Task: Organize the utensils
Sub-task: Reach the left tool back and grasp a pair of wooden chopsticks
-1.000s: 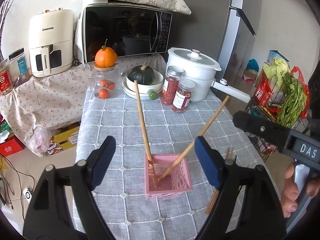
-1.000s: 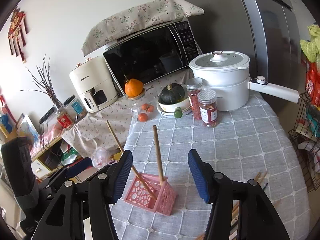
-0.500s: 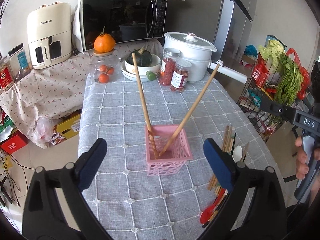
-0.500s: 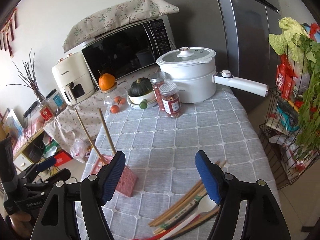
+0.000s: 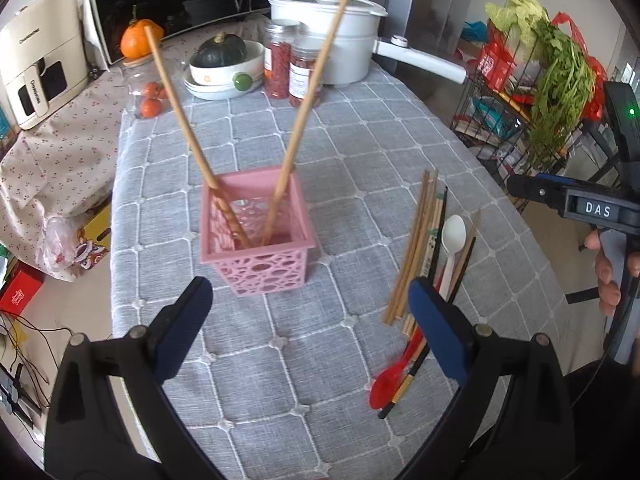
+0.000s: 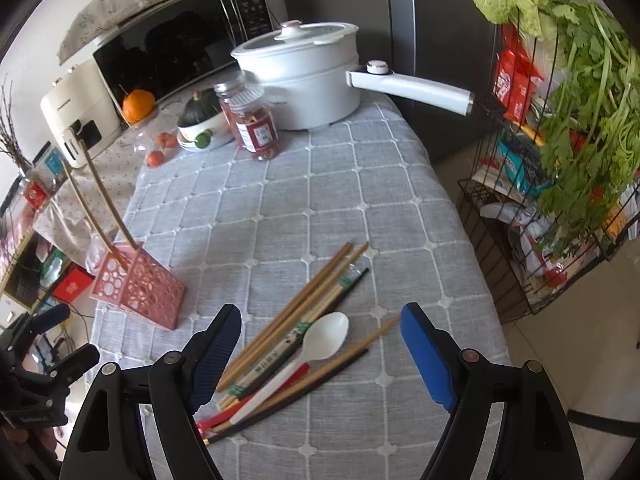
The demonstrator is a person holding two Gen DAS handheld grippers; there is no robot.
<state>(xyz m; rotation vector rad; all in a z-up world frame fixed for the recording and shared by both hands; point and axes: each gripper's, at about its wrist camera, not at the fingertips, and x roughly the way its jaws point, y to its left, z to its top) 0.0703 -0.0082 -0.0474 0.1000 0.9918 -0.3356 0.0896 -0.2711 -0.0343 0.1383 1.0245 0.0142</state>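
The right gripper (image 6: 320,354) hung over the loose utensils (image 6: 296,344) on the table (image 6: 320,208), jaws opening and empty; the left gripper (image 5: 310,320) stood wide and empty just before the pink basket (image 5: 258,232) holding two chopsticks (image 5: 304,120)

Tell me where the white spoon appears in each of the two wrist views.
Left wrist: white spoon lies right of centre, among the chopsticks, right of the pink basket.
Right wrist: white spoon lies lower centre, right of the basket.
Shared landmark: the white pot at the table's far end.
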